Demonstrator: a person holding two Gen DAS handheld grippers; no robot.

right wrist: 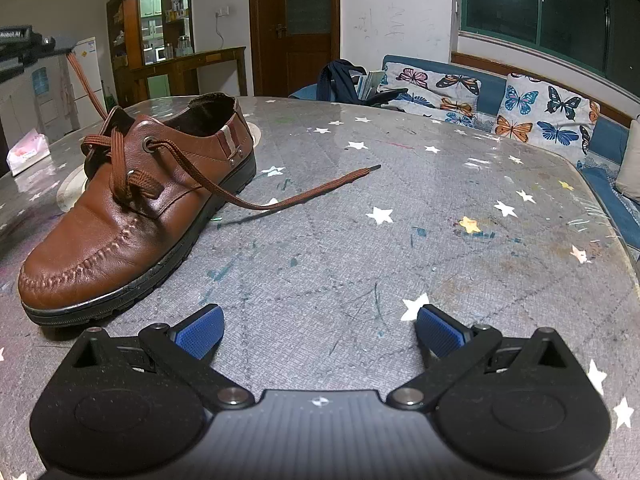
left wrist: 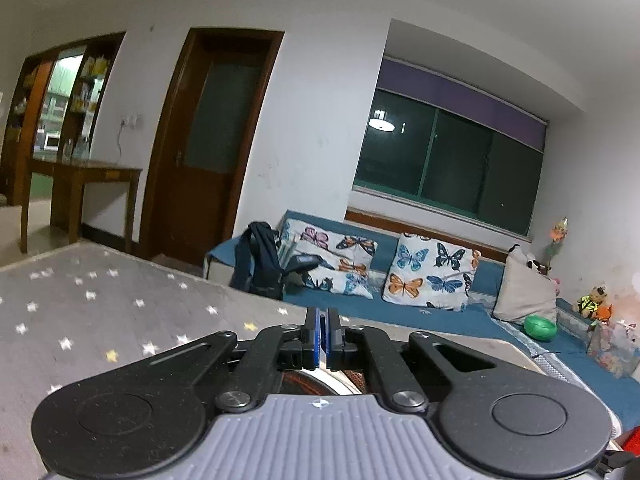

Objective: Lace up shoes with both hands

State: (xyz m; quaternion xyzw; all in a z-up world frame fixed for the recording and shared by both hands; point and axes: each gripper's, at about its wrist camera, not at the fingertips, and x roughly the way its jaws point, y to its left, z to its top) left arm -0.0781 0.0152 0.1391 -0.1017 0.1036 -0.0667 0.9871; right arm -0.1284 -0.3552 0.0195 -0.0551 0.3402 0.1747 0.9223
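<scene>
Blue-padded left fingers [left wrist: 316, 338] tight together on the taut brown lace [right wrist: 86, 84]; right fingers [right wrist: 200, 332] wide apart, empty.

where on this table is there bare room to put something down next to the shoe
The widest free patch of the table lies right of the brown shoe, from past the loose lace end out to the far edge by the sofa. The strip ahead of the open right gripper is bare too. It is crowded left of the shoe, where the other lace rises taut.
</scene>
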